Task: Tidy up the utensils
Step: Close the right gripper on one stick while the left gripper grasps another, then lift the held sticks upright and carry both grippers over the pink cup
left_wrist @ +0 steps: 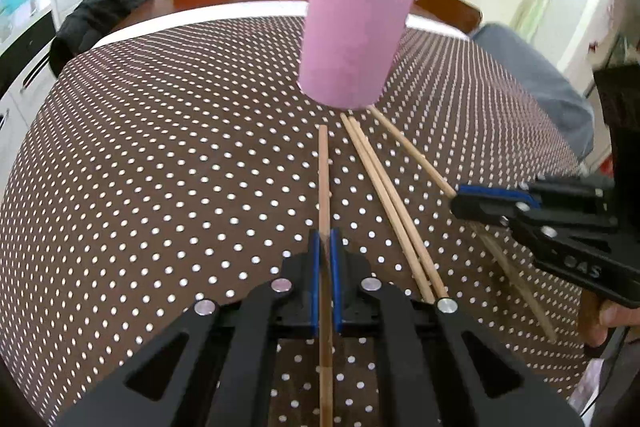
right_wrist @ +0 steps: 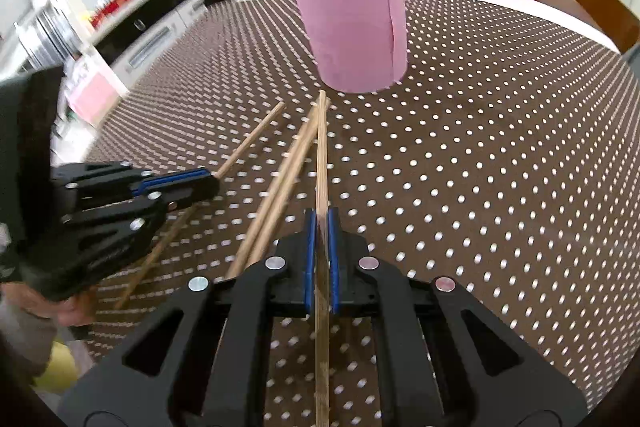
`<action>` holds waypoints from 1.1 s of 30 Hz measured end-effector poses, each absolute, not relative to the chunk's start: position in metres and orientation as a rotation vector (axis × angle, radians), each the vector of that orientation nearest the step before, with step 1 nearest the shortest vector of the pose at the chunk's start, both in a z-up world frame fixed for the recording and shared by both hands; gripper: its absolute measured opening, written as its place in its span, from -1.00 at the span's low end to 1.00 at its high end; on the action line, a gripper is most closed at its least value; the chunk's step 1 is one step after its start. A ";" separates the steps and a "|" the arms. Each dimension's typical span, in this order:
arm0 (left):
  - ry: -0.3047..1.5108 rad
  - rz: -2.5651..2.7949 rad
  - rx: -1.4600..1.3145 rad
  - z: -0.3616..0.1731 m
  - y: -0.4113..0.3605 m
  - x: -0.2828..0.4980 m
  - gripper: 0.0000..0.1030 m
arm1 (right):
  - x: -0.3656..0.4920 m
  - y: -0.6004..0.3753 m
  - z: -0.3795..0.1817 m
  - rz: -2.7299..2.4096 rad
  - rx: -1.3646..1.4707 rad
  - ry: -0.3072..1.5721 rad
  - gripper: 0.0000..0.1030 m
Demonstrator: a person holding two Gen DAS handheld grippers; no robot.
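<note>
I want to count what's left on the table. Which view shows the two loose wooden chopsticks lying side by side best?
The left wrist view: the two loose wooden chopsticks lie unobstructed almost full length on the dotted brown tablecloth. In the right wrist view the pair is crossed near its tips by the held chopstick, its lower end hidden behind the gripper body.

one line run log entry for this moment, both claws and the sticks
left claw: shut on chopstick | right claw: shut on second chopstick | loose pair: on tablecloth | pink holder: upright, holds sticks

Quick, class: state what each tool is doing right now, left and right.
Left tool: closed on a wooden chopstick.
Right tool: closed on another wooden chopstick.
</note>
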State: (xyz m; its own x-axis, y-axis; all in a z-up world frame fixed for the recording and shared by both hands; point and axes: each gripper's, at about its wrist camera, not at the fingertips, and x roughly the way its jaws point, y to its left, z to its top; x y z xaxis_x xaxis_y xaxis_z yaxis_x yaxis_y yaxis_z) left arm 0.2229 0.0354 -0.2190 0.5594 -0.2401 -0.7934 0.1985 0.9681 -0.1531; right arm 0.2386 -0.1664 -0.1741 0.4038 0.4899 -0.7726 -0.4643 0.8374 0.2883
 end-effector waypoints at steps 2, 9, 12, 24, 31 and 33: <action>0.896 -0.253 -0.087 -0.210 0.041 0.218 -0.90 | 0.231 -0.175 -0.167 0.625 0.074 0.949 -0.88; 0.687 -0.259 -0.174 -0.165 0.052 0.203 -0.90 | 0.218 -0.194 -0.132 0.701 0.232 0.782 -0.88; 0.627 -0.266 -0.178 -0.152 0.053 0.201 -0.90 | 0.220 -0.197 -0.122 0.704 0.265 0.737 -0.88; 0.469 -0.273 -0.101 -0.094 0.031 0.233 -0.90 | 0.256 -0.210 -0.050 0.634 0.304 0.469 -0.88; 0.343 -0.296 -0.112 -0.051 0.029 0.259 -0.90 | 0.285 -0.207 -0.004 0.606 0.303 0.319 -0.88; 0.314 -0.309 -0.125 -0.041 0.030 0.270 -0.90 | 0.294 -0.209 0.009 0.596 0.308 0.284 -0.88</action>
